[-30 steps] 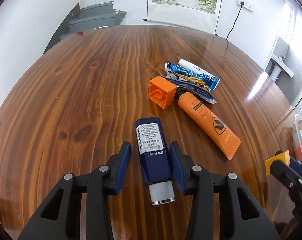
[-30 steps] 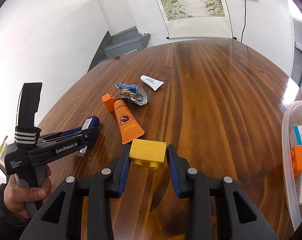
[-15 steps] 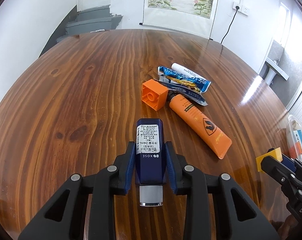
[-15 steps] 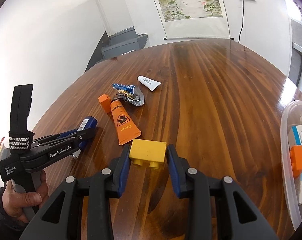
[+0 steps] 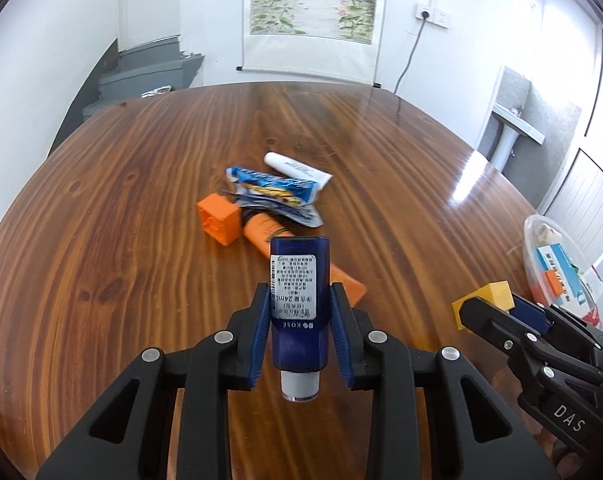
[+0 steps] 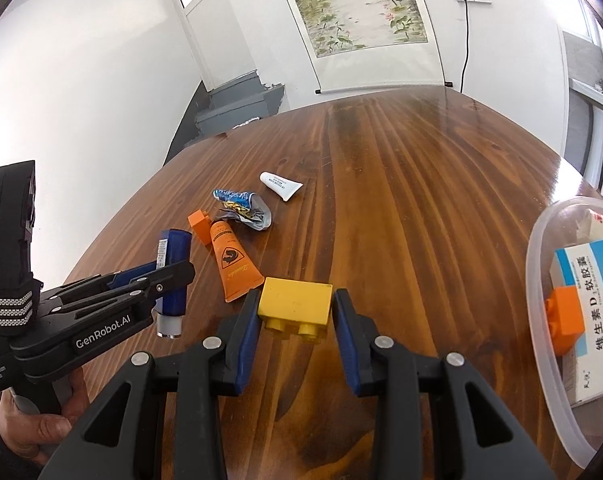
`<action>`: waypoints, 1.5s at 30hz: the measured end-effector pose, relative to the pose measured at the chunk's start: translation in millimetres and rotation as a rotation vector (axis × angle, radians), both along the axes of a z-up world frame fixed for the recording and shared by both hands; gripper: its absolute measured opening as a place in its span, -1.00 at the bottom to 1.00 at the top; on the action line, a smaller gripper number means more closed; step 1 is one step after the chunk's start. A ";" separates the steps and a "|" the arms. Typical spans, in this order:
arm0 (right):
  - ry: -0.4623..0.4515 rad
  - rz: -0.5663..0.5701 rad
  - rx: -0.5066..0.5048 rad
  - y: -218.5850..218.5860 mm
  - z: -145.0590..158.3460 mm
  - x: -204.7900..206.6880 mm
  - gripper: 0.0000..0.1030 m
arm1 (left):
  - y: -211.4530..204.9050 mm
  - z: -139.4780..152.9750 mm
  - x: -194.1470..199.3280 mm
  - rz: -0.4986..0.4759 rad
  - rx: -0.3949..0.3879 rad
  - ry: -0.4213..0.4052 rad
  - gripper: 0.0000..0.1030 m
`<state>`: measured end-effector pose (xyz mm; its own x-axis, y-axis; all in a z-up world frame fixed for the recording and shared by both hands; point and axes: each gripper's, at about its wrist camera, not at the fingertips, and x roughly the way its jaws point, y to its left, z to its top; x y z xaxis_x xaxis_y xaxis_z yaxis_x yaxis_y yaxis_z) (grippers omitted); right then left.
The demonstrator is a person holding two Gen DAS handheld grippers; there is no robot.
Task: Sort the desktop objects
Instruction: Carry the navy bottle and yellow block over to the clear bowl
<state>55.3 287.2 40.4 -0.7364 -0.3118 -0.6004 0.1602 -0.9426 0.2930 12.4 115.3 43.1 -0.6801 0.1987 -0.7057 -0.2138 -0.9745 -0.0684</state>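
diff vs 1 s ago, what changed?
The left hand-held gripper closed on the dark blue rectangular bottle and lifted it off the wooden table. Unchanged: the right hand-held gripper holds the yellow plastic brick; the orange tube lies where it was.

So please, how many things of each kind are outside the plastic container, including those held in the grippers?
Tubes: 3 (dark blue tube, orange tube, white tube)
Toy bricks: 2 (yellow brick, orange brick)
Crumpled foil wrappers: 1
Total: 6
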 end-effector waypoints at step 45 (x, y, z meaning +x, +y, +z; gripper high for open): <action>0.025 -0.366 -0.002 185.3 14.2 102.3 -0.23 | 238.1 43.4 49.3 -0.569 0.048 -0.024 -0.38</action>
<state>157.6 472.5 54.6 -0.8140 -0.0256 -0.5803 -0.1809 -0.9382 0.2951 61.7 353.4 86.4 -0.4403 0.5611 -0.7009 -0.7020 -0.7018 -0.1209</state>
